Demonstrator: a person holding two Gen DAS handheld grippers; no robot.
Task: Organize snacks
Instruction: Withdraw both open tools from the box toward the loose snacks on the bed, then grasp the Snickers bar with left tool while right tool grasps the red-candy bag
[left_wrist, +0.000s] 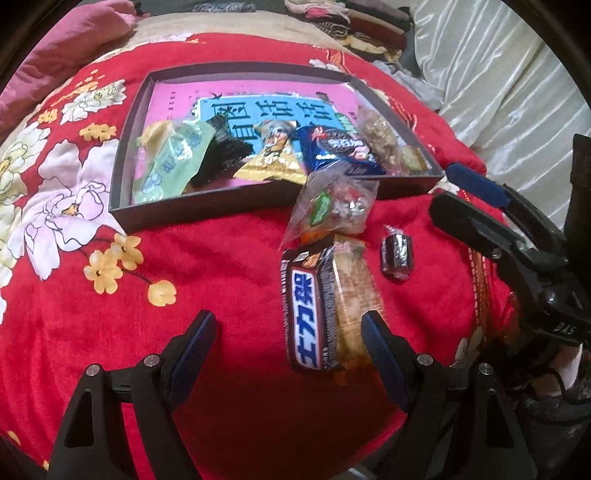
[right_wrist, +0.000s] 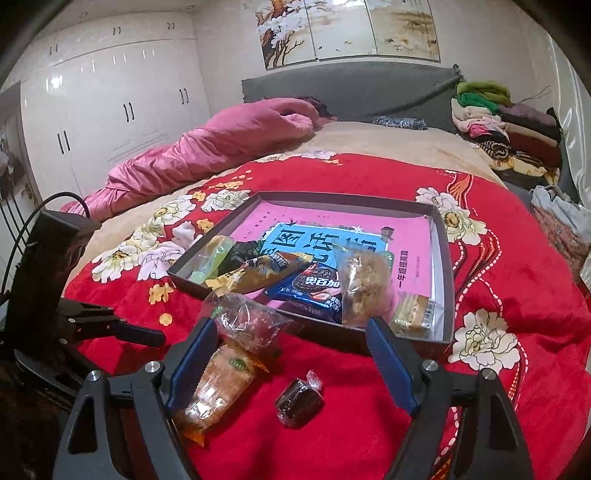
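A dark shallow box (left_wrist: 229, 205) (right_wrist: 447, 266) with a pink and blue lining lies on the red floral blanket and holds several snack packs, among them a blue Oreo pack (left_wrist: 332, 149) (right_wrist: 314, 288). In front of it on the blanket lie a Snickers bar (left_wrist: 304, 314), an orange-tan wrapped cake (left_wrist: 356, 288) (right_wrist: 218, 380), a clear bag of candies (left_wrist: 332, 206) (right_wrist: 251, 321) and a small dark wrapped sweet (left_wrist: 397, 254) (right_wrist: 299, 402). My left gripper (left_wrist: 290, 332) is open, its right finger beside the cake. My right gripper (right_wrist: 291, 339) is open above the small sweet, and also shows in the left wrist view (left_wrist: 476, 206).
A pink quilt (right_wrist: 221, 144) lies at the back left of the bed. Folded clothes (right_wrist: 506, 125) are stacked at the back right by the grey headboard (right_wrist: 351, 88). White wardrobes (right_wrist: 110, 99) stand on the left. A white curtain (left_wrist: 498, 74) hangs to the right.
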